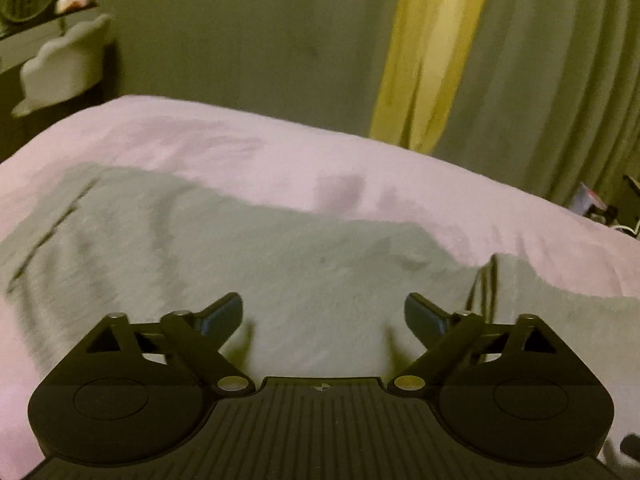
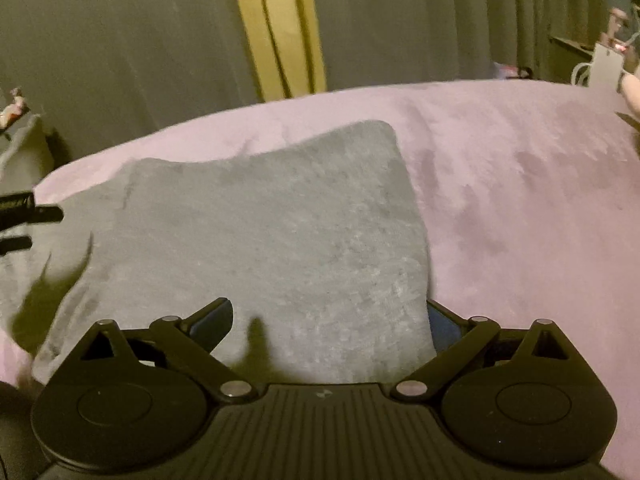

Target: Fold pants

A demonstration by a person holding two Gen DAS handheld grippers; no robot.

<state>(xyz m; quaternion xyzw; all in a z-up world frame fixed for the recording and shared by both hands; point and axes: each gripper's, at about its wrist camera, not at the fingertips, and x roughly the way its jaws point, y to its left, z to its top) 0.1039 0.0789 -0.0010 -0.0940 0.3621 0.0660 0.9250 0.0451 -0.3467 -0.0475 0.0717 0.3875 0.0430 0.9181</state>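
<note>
— Pants [image 1: 280,264], grey, lie on the pink bedspread [image 1: 240,148] just ahead of the left gripper [image 1: 323,312], jaws wide apart, empty. Any writing?

— None readable. Right gripper [image 2: 330,320]: apart too, pants between; curtains [image 2: 120,40] beyond.

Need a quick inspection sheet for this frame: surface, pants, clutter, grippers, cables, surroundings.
Surface: pink bedcover, lightly rumpled.
Job's things: grey pants lying flat on it, partly folded, rounded corner far side.
Clutter: nothing seen on the bed.
Grippers: left gripper open, nothing between fingers; right gripper open over the pants' near edge.
Cables: white cord near bed's far right corner, blurred.
Surroundings: grey curtains, yellow gap; white shelf at left.
</note>
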